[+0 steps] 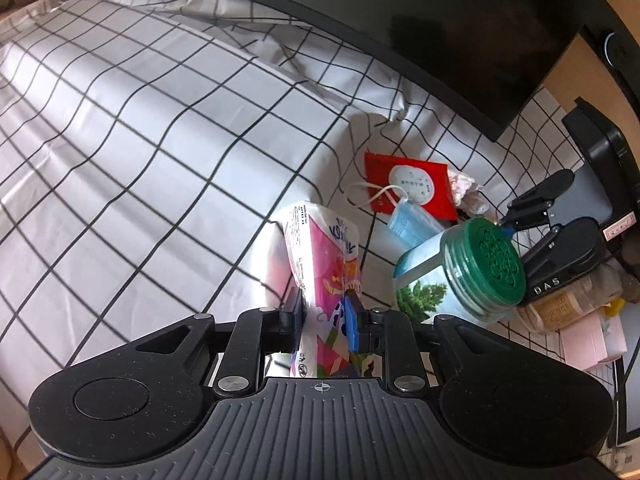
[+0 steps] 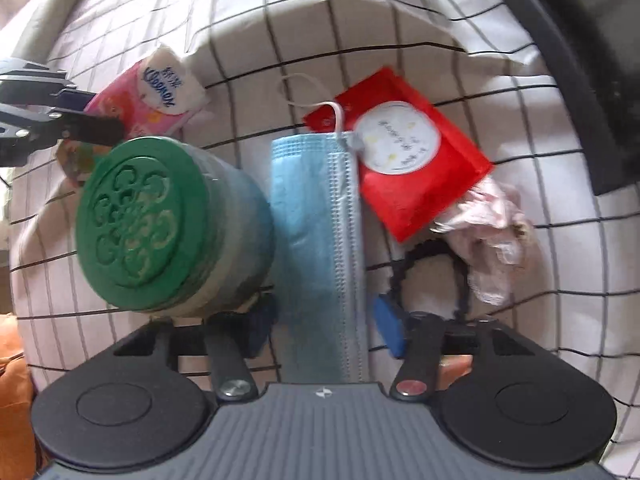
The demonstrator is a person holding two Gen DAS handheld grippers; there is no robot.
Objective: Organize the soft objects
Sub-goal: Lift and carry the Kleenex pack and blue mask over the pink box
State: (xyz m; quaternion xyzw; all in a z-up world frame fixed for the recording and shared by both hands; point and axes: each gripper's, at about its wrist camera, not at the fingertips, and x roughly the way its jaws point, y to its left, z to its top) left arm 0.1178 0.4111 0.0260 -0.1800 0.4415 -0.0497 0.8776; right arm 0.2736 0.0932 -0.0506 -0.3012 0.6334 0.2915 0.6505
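My left gripper (image 1: 325,307) is shut on a pink Kleenex tissue pack (image 1: 320,248) and holds it upright over the checked sheet; the pack also shows in the right wrist view (image 2: 160,92), with the left gripper (image 2: 92,114) on it. My right gripper (image 2: 326,328) is open, its jaws on either side of a folded blue face mask (image 2: 316,232) lying on the sheet. In the left wrist view the mask (image 1: 412,220) lies beside the right gripper (image 1: 516,236).
A jar with a green lid (image 2: 152,216) lies just left of the mask, also seen from the left wrist (image 1: 472,272). A red wet-wipe packet (image 2: 400,152), a pink cloth (image 2: 492,232) and a black hair band (image 2: 432,264) lie to the right. A dark monitor (image 1: 460,28) stands behind.
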